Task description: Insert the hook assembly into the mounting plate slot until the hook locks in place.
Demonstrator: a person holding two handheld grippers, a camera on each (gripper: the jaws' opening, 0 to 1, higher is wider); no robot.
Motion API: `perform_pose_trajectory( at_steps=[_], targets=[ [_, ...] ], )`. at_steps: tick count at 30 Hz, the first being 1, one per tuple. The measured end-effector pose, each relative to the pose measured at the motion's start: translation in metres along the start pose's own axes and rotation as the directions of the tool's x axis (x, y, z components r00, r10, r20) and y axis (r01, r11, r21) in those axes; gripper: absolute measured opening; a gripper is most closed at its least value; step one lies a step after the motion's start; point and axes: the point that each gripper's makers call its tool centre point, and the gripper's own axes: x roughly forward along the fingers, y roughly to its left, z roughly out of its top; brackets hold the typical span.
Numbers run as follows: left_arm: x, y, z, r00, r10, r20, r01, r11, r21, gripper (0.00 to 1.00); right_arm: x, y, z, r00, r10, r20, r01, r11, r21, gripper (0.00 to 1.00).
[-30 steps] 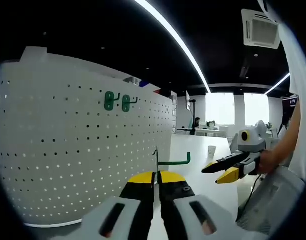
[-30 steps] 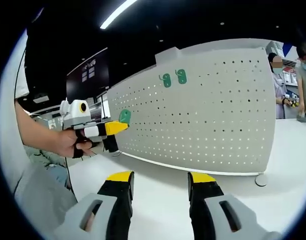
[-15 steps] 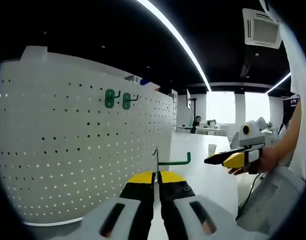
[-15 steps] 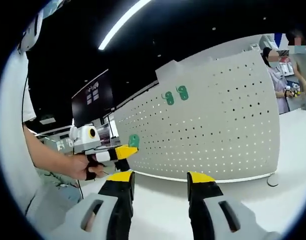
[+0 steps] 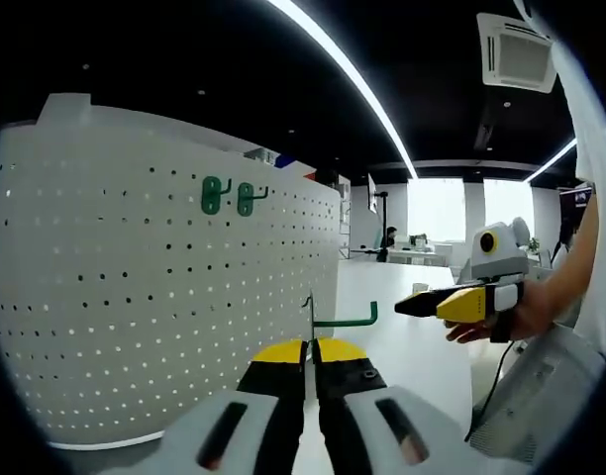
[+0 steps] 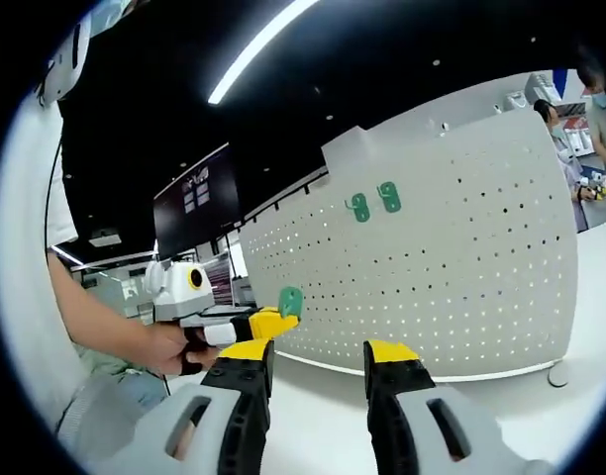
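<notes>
We have the green hook [image 5: 345, 321] clamped in the left gripper [image 5: 310, 348], jaws together on its flat back plate, its wire arm pointing out sideways. It's held in the air, apart from the white pegboard [image 5: 135, 287], which stands on the table [image 5: 412, 346]. Two green hooks [image 5: 227, 196] are already mounted high on the board. The right gripper [image 6: 316, 356] has its jaws apart, holding nothing. The hook looks light, stiff and thin, likely to twist in the grip, so we'd hold it by the plate and leave the pegs free.
</notes>
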Motion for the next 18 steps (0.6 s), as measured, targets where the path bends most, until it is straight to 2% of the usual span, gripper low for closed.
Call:
perform_pose_trajectory(
  at_steps=[8,18],
  targets=[
    [0.0,-0.001,0.002,1.0,0.006,0.004,-0.006,1.0,-0.004,0.02,0.022,0.013,0.011,0.999,0.031,0.043,-0.033,0.999,0.039,0.32],
    [0.001,-0.006,0.004,1.0,0.007,0.01,-0.007,1.0,-0.003,0.02,0.038,0.022,0.015,0.997,0.058,0.051,-0.061,0.997,0.046,0.27]
  ],
)
